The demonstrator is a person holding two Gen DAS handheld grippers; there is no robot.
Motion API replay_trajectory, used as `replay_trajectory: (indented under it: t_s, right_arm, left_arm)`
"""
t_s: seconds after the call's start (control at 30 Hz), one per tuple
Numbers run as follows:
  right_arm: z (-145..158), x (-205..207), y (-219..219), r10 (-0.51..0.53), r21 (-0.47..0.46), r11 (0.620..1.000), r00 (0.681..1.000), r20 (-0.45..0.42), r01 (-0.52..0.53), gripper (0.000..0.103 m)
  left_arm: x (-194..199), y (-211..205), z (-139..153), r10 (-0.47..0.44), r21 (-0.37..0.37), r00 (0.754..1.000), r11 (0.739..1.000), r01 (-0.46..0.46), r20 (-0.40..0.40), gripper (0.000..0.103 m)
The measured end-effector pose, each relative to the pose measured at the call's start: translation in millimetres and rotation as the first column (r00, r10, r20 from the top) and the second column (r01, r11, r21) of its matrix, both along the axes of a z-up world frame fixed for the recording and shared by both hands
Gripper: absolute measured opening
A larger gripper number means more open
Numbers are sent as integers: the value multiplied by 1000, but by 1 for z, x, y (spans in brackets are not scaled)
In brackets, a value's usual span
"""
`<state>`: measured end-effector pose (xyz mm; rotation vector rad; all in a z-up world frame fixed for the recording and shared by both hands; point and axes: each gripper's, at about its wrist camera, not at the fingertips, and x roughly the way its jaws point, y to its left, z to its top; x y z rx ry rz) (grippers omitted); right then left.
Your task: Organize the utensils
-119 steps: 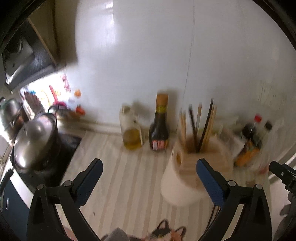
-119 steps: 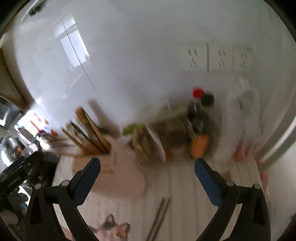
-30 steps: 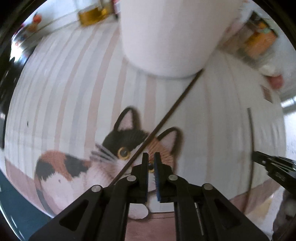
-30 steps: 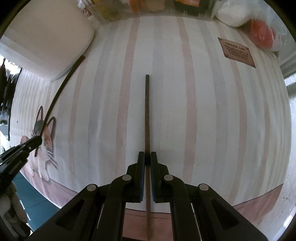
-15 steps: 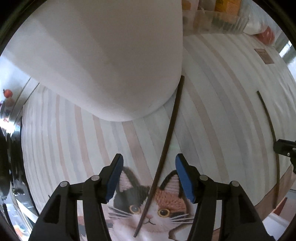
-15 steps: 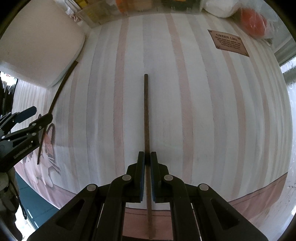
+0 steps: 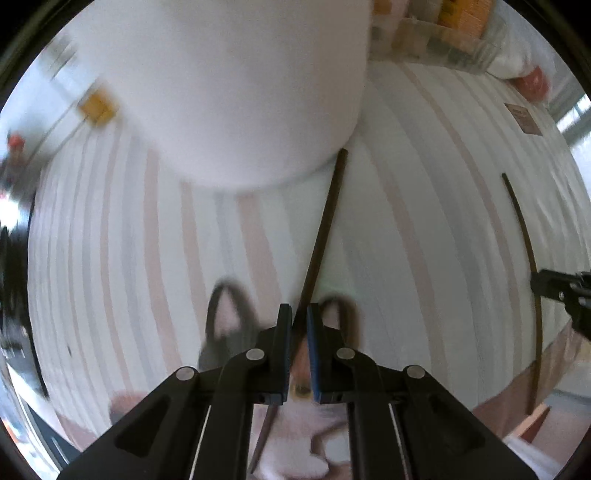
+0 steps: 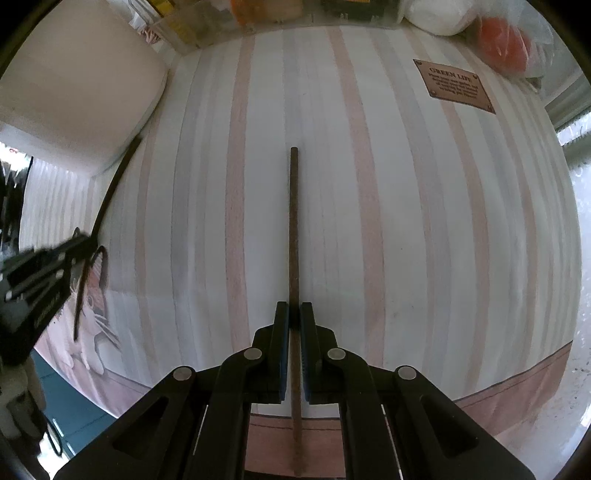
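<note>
Two dark chopsticks lie on a striped mat [image 8: 406,221] with a cat print. My left gripper [image 7: 297,314] is shut on the left chopstick [image 7: 325,221], whose far end reaches the base of the white utensil holder [image 7: 229,92]. My right gripper [image 8: 294,312] is shut on the right chopstick [image 8: 294,221], which points straight ahead along the mat. The right chopstick also shows in the left wrist view [image 7: 524,236], with the right gripper at the right edge [image 7: 561,288]. The left gripper and its chopstick show at the left of the right wrist view [image 8: 48,273].
Bottles and packets [image 8: 280,11] line the back of the counter. A bag with a red item [image 8: 502,44] lies at the back right. A brown label [image 8: 456,85] is stitched on the mat. The white holder [image 8: 74,81] stands at the back left.
My left gripper was open half a second ago and has closed on the left chopstick. My right gripper has stayed shut on the right chopstick, nearly still.
</note>
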<state>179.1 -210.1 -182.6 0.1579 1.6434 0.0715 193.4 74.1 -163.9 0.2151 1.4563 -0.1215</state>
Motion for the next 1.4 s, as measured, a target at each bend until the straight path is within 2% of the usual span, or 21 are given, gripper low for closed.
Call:
replay_trajectory:
  t_s: [0.23, 0.3, 0.4, 0.5, 0.57, 0.67, 0.77, 0.93, 1.07, 1.1, 1.17, 1.23, 1.3, 1.4]
  right_arm:
    - [-3, -3, 12, 20, -19, 1000, 1000, 1, -20, 6]
    - [-3, -3, 17, 25, -22, 999, 1000, 1, -25, 6]
    - [-7, -4, 25, 21, -2, 1000, 1000, -7, -21, 6]
    - [-8, -2, 33, 13, 32, 999, 1000, -17, -12, 6]
    - [-9, 1, 40, 12, 40, 999, 1000, -18, -11, 6]
    - [-10, 4, 47, 9, 47, 999, 1000, -24, -8, 6]
    - [-10, 6, 54, 22, 38, 999, 999, -30, -21, 6]
    - [-16, 16, 60, 35, 38, 999, 998, -48, -33, 7]
    - [-19, 28, 65, 39, 20, 999, 999, -25, -38, 7]
    - [-19, 30, 69, 51, 9, 999, 999, -15, -51, 7]
    - [-19, 32, 79, 79, -22, 997, 997, 4, -78, 6]
    - [-20, 30, 85, 84, -37, 996, 996, 12, -84, 6]
    - [-21, 25, 85, 51, -10, 999, 999, 2, -51, 6]
    - [-26, 16, 78, -8, 73, 997, 999, -45, 11, 6]
  left_arm:
    - [-37, 55, 3, 151, -42, 987, 987, -153, -50, 5]
    - [-50, 77, 1, 224, -73, 972, 971, -229, -70, 6]
    - [-49, 93, 0, 313, -132, 943, 936, -327, -114, 5]
    - [-40, 98, -3, 353, -200, 920, 902, -382, -169, 5]
    - [-35, 92, -5, 354, -221, 915, 893, -392, -191, 5]
    - [-33, 90, -8, 325, -216, 925, 906, -365, -197, 5]
    - [-23, 73, 1, 271, -190, 944, 933, -305, -189, 7]
    - [10, 25, 0, 131, -73, 984, 987, -140, -117, 11]
    - [28, 7, -1, 68, 9, 996, 998, -68, -61, 11]
    - [32, 1, -2, 75, 19, 996, 997, -74, -48, 9]
    - [35, -6, -7, 128, -12, 991, 992, -129, -46, 6]
    - [32, 13, -4, 191, -33, 980, 981, -193, -53, 4]
    - [17, 39, 0, 242, -62, 968, 967, -247, -70, 4]
    - [16, 62, 1, 290, -92, 952, 950, -299, -101, 4]
